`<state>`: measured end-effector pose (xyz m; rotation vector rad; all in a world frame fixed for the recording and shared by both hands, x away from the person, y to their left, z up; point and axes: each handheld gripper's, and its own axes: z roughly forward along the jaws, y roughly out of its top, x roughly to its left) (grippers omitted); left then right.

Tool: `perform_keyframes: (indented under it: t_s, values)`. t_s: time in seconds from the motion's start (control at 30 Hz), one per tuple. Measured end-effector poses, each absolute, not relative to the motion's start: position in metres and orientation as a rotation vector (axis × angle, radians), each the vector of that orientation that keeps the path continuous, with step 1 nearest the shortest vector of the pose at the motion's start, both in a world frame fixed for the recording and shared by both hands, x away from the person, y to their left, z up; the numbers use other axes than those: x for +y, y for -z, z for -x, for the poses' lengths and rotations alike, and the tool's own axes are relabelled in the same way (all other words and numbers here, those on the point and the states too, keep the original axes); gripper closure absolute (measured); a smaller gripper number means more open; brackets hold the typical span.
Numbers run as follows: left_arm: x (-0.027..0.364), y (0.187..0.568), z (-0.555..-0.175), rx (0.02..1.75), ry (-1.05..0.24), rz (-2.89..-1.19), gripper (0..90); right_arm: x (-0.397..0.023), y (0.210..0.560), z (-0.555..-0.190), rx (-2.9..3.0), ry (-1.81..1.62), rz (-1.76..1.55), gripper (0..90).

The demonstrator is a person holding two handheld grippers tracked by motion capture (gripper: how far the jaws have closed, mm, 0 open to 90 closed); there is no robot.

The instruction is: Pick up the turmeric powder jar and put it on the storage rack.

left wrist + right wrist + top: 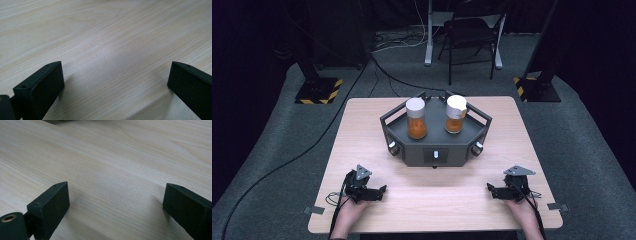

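Observation:
A dark grey six-sided tray (447, 151) stands at the far middle of the wooden table (432, 195). On it stand two glass vessels of orange liquid: a flask with a white top (416, 118) at the left and a small jug with a white lid (455, 114) at the right. My left gripper (383, 192) rests on the table near the front left, open, jaws wide apart over bare wood (115, 75). My right gripper (490, 190) rests near the front right, also open, with nothing between its jaws (115, 195).
The tray has knobs and a small switch on its front faces. Tape tabs (314, 210) mark the table's front corners. Behind the table are a folding chair (472, 35), stand bases with hazard tape (318, 91) and cables on grey carpet.

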<state>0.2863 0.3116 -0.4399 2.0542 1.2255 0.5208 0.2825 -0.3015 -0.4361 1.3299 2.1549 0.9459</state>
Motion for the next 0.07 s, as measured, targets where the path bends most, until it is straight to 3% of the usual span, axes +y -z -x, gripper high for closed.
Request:
perform_keyframes:
  t_s: [0.07]
  values:
    - [0.3116, 0.4399, -0.2863, 1.225, -0.521, -2.055, 0.0, -0.3014, 0.436, -0.2828, 2.156, -0.945, -1.33, 5.8]
